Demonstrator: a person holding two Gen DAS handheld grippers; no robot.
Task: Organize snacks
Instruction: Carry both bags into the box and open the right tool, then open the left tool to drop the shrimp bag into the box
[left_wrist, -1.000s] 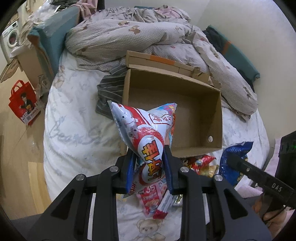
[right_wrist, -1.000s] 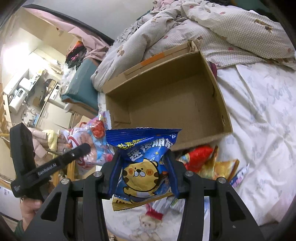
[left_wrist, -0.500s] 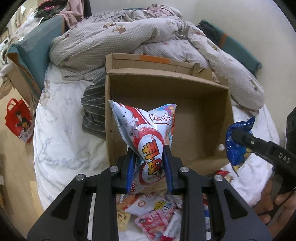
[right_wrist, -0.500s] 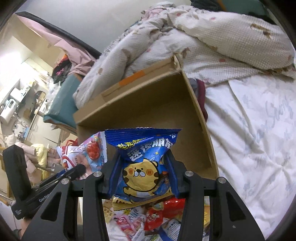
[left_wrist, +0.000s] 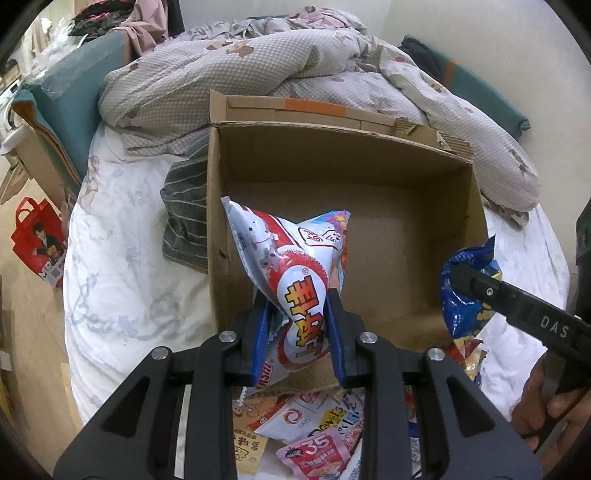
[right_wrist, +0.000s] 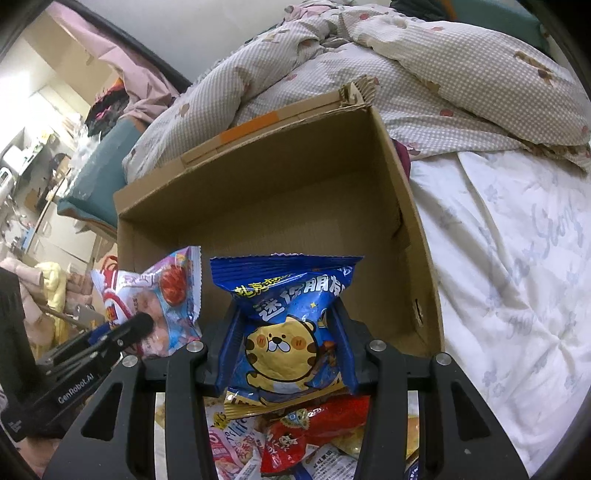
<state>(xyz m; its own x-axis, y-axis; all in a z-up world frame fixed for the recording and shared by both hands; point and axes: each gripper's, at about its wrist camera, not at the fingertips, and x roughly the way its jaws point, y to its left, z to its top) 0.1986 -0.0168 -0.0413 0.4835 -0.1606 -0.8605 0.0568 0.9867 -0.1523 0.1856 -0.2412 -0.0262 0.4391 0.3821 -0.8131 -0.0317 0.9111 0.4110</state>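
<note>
My left gripper (left_wrist: 297, 301) is shut on a red and white snack bag (left_wrist: 291, 266), held over the near left part of an open cardboard box (left_wrist: 369, 173). The box's inside looks bare. My right gripper (right_wrist: 286, 314) is shut on a blue snack bag with a yellow cartoon animal (right_wrist: 288, 325), held over the box's (right_wrist: 258, 184) near edge. The blue bag also shows in the left wrist view (left_wrist: 467, 291), and the red and white bag in the right wrist view (right_wrist: 159, 299). Several loose snack packets (left_wrist: 310, 435) lie on the bed below both grippers (right_wrist: 295, 439).
The box sits on a white bedsheet (left_wrist: 122, 266). A crumpled checked duvet (left_wrist: 258, 70) lies behind it, with a striped dark cloth (left_wrist: 184, 218) at its left side. A red bag (left_wrist: 37, 240) stands on the floor left of the bed.
Both grippers have moved forward and closer to the box with their bags still held. The box now fills more of each view.
</note>
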